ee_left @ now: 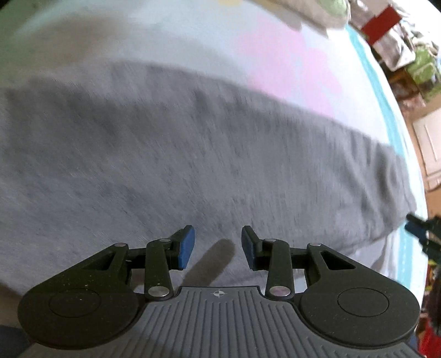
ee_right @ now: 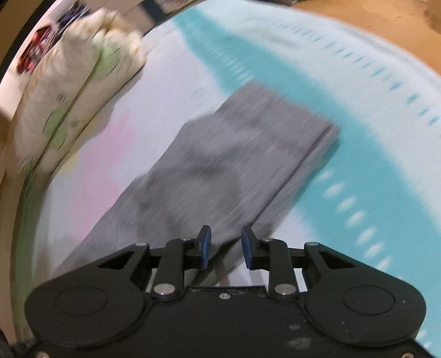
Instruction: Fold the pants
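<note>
Grey pants (ee_left: pixel 176 154) lie flat on a bed sheet, stretched across the left wrist view from left to right. My left gripper (ee_left: pixel 217 247) is open and empty just above the pants' near edge. In the right wrist view the pants (ee_right: pixel 220 165) run away from me as a long doubled strip with a layered far end. My right gripper (ee_right: pixel 226 245) is open, its blue pads either side of the pants' near right edge, holding nothing. The right gripper's tip shows at the left wrist view's right edge (ee_left: pixel 419 228).
The bed sheet (ee_right: pixel 344 170) is white with teal and pink patches. A floral pillow (ee_right: pixel 69 96) lies at the far left of the bed. Beyond the bed's edge are a brown floor (ee_right: pixel 358 16) and cluttered items (ee_left: pixel 399 41).
</note>
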### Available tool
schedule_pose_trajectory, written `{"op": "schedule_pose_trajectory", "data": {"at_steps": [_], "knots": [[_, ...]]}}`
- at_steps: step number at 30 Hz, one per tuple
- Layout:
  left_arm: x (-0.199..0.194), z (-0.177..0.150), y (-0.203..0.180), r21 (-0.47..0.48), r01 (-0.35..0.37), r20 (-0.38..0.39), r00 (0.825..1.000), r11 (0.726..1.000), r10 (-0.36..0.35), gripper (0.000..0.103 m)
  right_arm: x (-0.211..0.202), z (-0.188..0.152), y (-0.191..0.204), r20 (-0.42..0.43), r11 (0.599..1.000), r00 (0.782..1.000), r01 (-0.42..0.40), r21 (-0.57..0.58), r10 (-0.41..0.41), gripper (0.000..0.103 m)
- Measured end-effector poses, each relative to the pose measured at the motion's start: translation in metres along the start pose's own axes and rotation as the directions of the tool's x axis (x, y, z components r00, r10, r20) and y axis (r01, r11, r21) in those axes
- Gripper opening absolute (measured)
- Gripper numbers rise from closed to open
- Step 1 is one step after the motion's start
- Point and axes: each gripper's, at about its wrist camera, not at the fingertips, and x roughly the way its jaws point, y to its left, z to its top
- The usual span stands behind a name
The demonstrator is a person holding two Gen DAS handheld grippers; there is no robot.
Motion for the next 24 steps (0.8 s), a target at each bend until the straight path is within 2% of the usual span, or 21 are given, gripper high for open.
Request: {"op": "schedule_pose_trajectory", "data": {"at_steps": [4,7,10,16,17,19,21,24], "knots": [[-0.002,-0.011,0.004,0.002,0.021,0.011,1.0,1.0,-0.021,0.037,0.002,0.02,-0.019,0.056,0.999,0.997,0.043,0.03,-0.044,0.03],[-0.006,-0.015,0.02,-0.081,0.071,0.005,0.997,0.994,-0.071,0.036,0.011,0.029,-0.026,0.066,0.997,0.996,0.056,0.052,-0.06,0.036],[-0.008,-0.016,0.03,-0.127,0.095,0.006,0.995,0.987,-0.095,0.036,0.019,0.033,-0.03,0.056,0.995,0.996,0.068,0.075,-0.073,0.036],[-0.012,-0.019,0.023,-0.066,0.06,0.002,0.998,0.996,-0.06,0.036,0.025,0.033,-0.029,0.064,0.994,0.995,0.067,0.088,-0.073,0.036],[-0.012,-0.019,0.022,-0.065,0.06,0.003,0.998,0.996,-0.06,0.036,0.027,0.033,-0.027,0.065,0.994,0.995,0.066,0.087,-0.072,0.034],[-0.013,-0.019,0.022,-0.076,0.068,0.005,0.998,0.995,-0.068,0.036,0.028,0.033,-0.024,0.063,0.995,0.996,0.065,0.075,-0.069,0.017],[-0.01,-0.018,0.02,-0.087,0.076,0.006,0.997,0.993,-0.076,0.036,0.024,0.031,-0.02,0.069,0.996,0.994,0.076,0.055,-0.079,0.007],[-0.012,-0.018,0.022,-0.093,0.086,0.005,0.996,0.992,-0.085,0.036,0.016,0.03,-0.013,0.1,0.994,0.989,0.114,0.002,-0.113,0.005]]}}
